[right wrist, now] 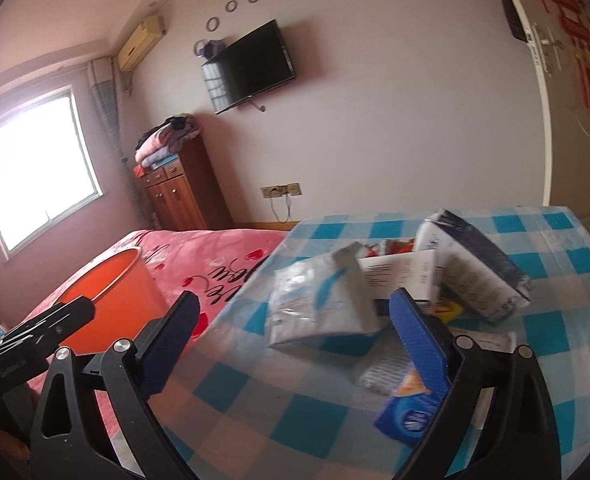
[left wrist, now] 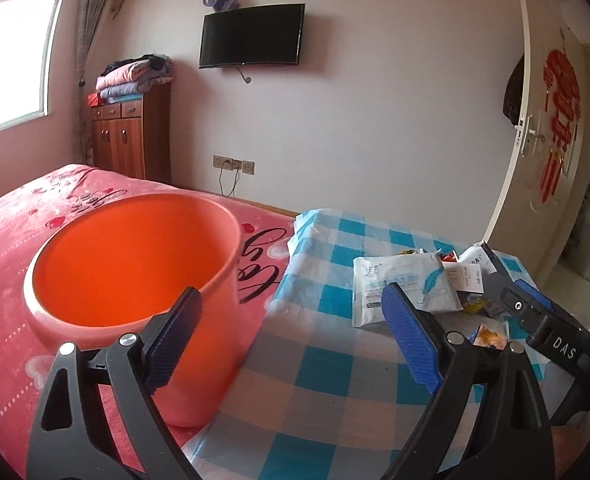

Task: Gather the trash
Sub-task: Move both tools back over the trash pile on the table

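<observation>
Both the left gripper (left wrist: 291,336) and right gripper (right wrist: 295,340) had jaws open, empty; the white packet (right wrist: 319,300) lay tilted on the desk (right wrist: 255,396), its long axis running toward the bucket (left wrist: 135,268).

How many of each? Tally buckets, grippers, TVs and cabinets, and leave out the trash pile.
bucket: 1
grippers: 2, the left gripper and the right gripper
TV: 1
cabinet: 1
Total: 5
</observation>
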`<state>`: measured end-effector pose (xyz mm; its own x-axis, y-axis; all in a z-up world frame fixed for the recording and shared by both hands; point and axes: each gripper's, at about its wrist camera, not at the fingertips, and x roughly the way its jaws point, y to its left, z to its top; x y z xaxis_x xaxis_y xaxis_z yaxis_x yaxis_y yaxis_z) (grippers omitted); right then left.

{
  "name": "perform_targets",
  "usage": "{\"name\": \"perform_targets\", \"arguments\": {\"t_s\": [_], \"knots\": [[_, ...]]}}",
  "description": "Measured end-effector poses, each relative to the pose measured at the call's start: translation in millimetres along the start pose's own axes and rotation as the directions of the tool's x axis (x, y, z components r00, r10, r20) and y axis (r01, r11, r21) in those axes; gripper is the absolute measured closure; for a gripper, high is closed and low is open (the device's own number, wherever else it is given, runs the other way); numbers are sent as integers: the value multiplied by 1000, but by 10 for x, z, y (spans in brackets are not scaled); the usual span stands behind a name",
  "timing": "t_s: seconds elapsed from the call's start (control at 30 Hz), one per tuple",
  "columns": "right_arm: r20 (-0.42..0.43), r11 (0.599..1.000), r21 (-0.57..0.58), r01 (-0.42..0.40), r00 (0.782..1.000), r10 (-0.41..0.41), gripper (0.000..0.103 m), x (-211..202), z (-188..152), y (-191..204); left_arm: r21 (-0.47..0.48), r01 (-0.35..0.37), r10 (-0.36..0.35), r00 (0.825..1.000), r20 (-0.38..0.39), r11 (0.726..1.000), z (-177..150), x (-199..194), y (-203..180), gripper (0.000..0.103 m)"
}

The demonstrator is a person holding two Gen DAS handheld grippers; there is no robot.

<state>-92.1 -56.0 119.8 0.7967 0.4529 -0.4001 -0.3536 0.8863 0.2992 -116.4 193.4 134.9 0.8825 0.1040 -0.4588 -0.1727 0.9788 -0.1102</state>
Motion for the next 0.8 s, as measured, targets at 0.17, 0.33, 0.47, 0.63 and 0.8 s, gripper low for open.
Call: {"name": "perform_targets", "arguments": {"t_s": [0.17,0.33,0.47,0.63,0.8], "knots": [[-10,999,17,30,999,-30,8,-31,-9,-211,18,-9,10,1000,-29,1000,-52,61,-114,11],[-24,996,49,73,997,-72,8,-62,17,-428,59,0,5,996,-87,998,-133,161,-288,11],[-37,991,86,105,994,-102,8,-92,29,-658,92,40,-26,989,-146,995,-232,294,-480,12],[-45,980,138,146,989,-141,8,-124,55,-952,119,92,-66,977,-201,989,-267,419,-709,12],[-62,965,202,168,985,-159,8,-121,69,-1268,55,166,-147,956,-252,985,-176,583,-851,12]]}}
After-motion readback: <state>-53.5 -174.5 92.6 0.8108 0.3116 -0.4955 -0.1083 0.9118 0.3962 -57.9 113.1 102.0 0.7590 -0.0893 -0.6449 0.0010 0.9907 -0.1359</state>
